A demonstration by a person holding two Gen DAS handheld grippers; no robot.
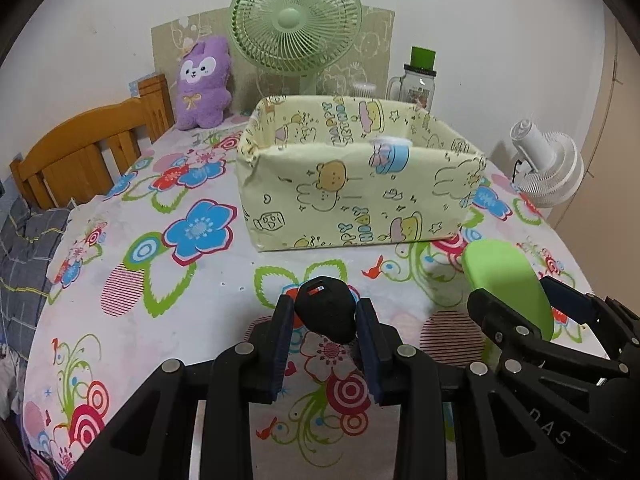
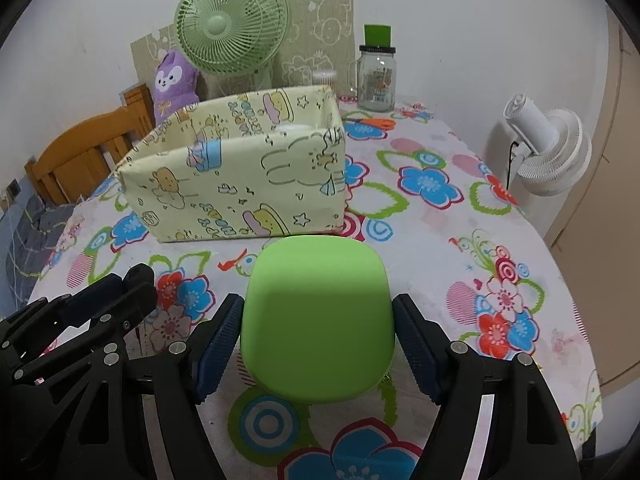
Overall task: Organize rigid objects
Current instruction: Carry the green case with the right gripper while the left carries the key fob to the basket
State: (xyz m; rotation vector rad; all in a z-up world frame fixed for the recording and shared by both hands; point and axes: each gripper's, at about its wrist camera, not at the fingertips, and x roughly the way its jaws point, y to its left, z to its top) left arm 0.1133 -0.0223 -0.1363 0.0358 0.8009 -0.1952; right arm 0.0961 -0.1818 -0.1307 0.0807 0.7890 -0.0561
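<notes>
My left gripper (image 1: 325, 305) is shut on a black key fob (image 1: 326, 314) with a small red mark at its tip, held above the flowered tablecloth. In the right wrist view, the right gripper (image 2: 320, 300) is shut on a flat, light green plastic object (image 2: 316, 320) with rounded corners, its pads pressing on both sides. That green object (image 1: 508, 276) and the right gripper (image 1: 516, 292) also show at the right of the left wrist view. The left gripper (image 2: 132, 284) appears at the lower left of the right wrist view. An open yellow cartoon-print box (image 1: 352, 200) (image 2: 240, 184) stands just beyond both grippers.
Behind the box stand a green desk fan (image 1: 296, 20), a purple plush toy (image 1: 204, 80) and a glass jar with a green cap (image 2: 376, 76). Orange scissors (image 2: 380, 122) lie near the jar. A white fan (image 2: 548, 148) is off the right edge, a wooden chair (image 1: 80, 152) at the left.
</notes>
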